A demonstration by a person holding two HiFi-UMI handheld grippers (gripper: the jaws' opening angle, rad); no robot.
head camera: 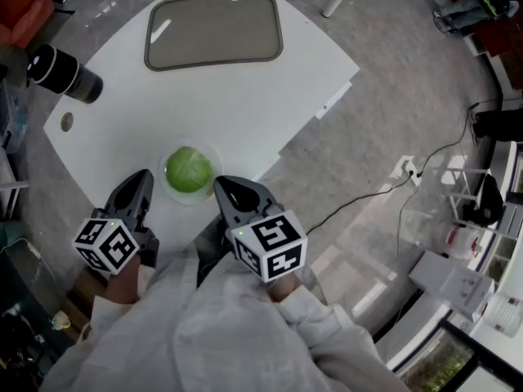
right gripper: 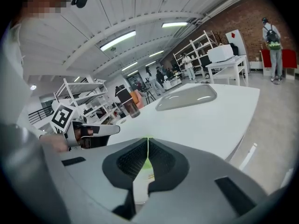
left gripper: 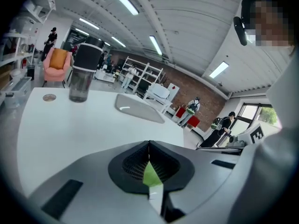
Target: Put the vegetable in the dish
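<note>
**Shut claws flank a round vegetable**

We found the left claw [head camera: 140, 178] and the right claw [head camera: 222, 184] both pressed together with nothing between the jaws. They stood one on either side of the green vegetable [head camera: 189, 170], which sat close to the table's [head camera: 270, 96] near edge. We judged that shut claws could only nudge it, so the round head might roll off that edge. A narrow pinch might also slip on its smooth leaves. The dish [head camera: 214, 29] lay well apart by the far edge, so a weak hold risked a drop on the way. Both claws pointed forward and sloped downward, side by side over the near edge.
</note>
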